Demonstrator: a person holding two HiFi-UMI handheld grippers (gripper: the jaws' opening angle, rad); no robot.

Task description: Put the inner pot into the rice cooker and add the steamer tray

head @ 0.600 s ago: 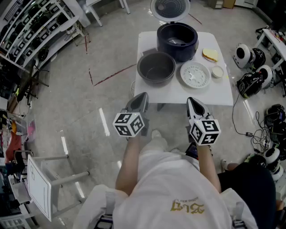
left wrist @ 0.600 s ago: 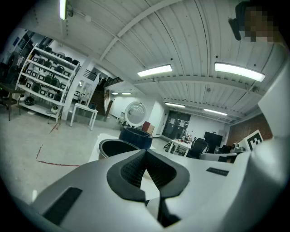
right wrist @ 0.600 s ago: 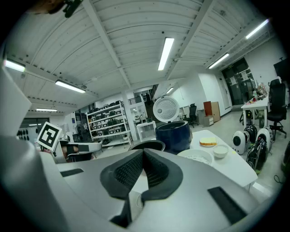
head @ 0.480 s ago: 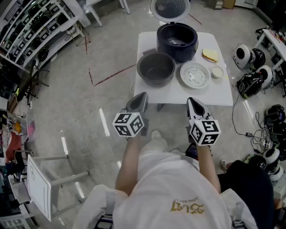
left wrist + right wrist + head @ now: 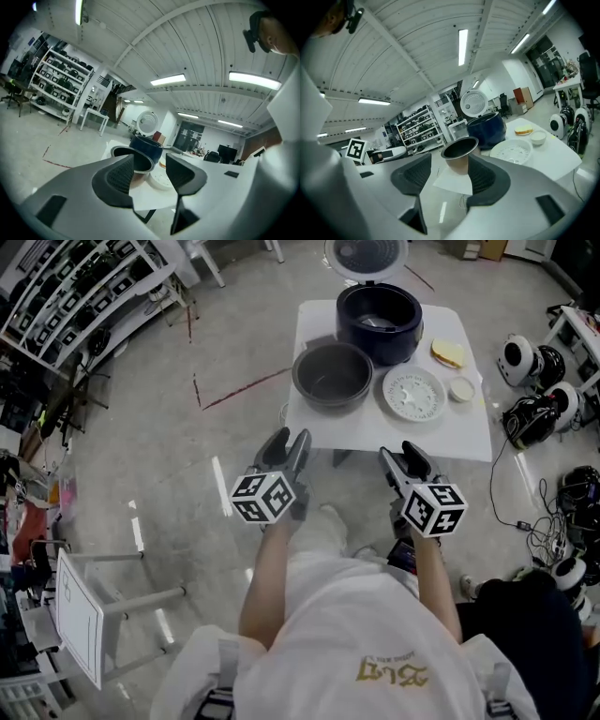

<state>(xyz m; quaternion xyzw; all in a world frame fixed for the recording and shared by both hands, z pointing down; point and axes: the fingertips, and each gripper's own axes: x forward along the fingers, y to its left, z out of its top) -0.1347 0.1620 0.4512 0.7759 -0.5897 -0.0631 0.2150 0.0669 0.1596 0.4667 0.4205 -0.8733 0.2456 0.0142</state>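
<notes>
On a small white table point(image 5: 375, 432) stands the dark blue rice cooker point(image 5: 378, 322) with its lid point(image 5: 366, 256) raised. The grey inner pot point(image 5: 333, 376) sits just left and in front of it, and the white perforated steamer tray point(image 5: 412, 393) lies to the pot's right. My left gripper point(image 5: 286, 445) and right gripper point(image 5: 402, 457) hover short of the table's near edge, both open with nothing between the jaws. The left gripper view shows the inner pot point(image 5: 140, 159) and the cooker point(image 5: 146, 143) beyond the jaws. The right gripper view shows the pot point(image 5: 459, 153), the cooker point(image 5: 487, 130) and the tray point(image 5: 512, 152).
A yellow sponge point(image 5: 448, 352) and a small white bowl point(image 5: 460, 389) lie at the table's right. Shelving racks point(image 5: 66, 296) stand at the far left. Round robot parts and cables point(image 5: 530, 413) clutter the floor on the right. A white frame point(image 5: 89, 615) stands at the lower left.
Both grippers have edged forward towards the table, and the head view has shifted so the table sits slightly further right. The jaws now show spread apart.
</notes>
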